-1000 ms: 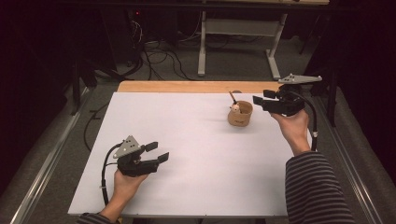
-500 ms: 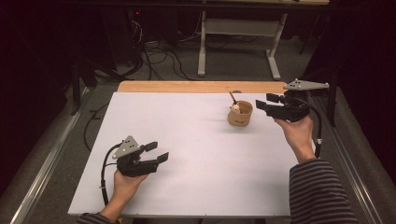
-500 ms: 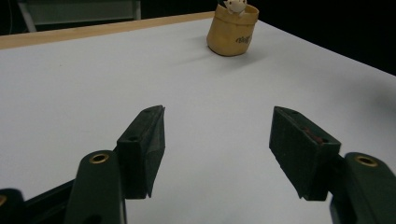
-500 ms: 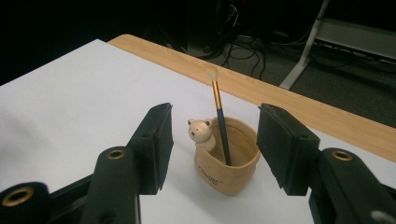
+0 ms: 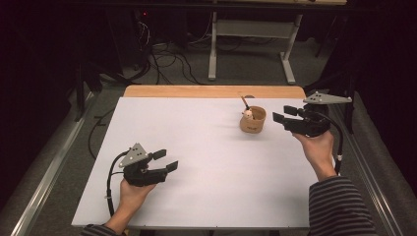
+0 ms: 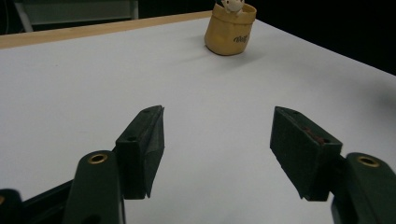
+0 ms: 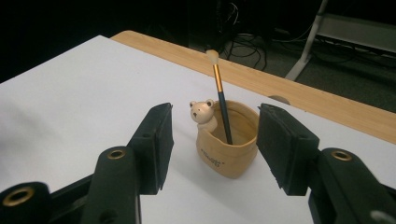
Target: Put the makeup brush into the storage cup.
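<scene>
Right gripper point(image 5: 281, 114), jaws wide and empty, faces the bear-trimmed tan pot point(image 5: 253, 120) holding a brush point(image 5: 244, 102); nothing intervenes. Left gripper point(image 5: 166, 161) rests open, empty, well apart. The pot's lettering is probably a logo, unreadable.

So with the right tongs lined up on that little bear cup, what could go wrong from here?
1. The brush leans loosely in the cup; a knock from the right tongs could probably tip it out.
2. The cup looks small and light, so a push from one side might slide or topple it on the smooth white table.
3. The bear figure at the rim could get bumped.
</scene>
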### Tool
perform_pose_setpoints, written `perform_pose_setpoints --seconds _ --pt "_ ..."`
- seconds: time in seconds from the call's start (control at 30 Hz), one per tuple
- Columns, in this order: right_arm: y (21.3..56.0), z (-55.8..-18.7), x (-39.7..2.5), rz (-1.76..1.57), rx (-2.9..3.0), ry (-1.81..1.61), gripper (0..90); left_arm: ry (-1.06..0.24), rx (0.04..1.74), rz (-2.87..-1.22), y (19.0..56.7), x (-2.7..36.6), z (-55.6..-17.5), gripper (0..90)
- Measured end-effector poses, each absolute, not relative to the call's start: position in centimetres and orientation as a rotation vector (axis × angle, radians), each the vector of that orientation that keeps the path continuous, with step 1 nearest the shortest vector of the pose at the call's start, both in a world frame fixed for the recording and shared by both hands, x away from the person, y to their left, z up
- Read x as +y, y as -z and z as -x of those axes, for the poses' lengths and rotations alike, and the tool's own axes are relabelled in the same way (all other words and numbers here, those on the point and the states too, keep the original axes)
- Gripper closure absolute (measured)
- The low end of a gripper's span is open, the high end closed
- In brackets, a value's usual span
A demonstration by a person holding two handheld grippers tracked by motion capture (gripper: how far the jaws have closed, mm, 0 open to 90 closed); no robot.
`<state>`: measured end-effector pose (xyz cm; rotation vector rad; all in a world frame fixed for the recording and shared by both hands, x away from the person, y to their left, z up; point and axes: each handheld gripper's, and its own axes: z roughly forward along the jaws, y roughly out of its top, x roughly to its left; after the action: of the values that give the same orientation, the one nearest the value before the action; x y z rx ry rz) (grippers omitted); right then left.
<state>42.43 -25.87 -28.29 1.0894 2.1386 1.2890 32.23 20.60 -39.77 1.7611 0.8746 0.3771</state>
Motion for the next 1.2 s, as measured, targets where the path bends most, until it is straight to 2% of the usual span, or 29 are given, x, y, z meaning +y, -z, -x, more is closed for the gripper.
perform_pose_setpoints --seconds 1.2 --pt "30.3 -38.3 -27.0 -1.065 2.092 -1.435 45.7 -0.372 0.869 -1.746 39.7 20.6 -32.1 34.8"
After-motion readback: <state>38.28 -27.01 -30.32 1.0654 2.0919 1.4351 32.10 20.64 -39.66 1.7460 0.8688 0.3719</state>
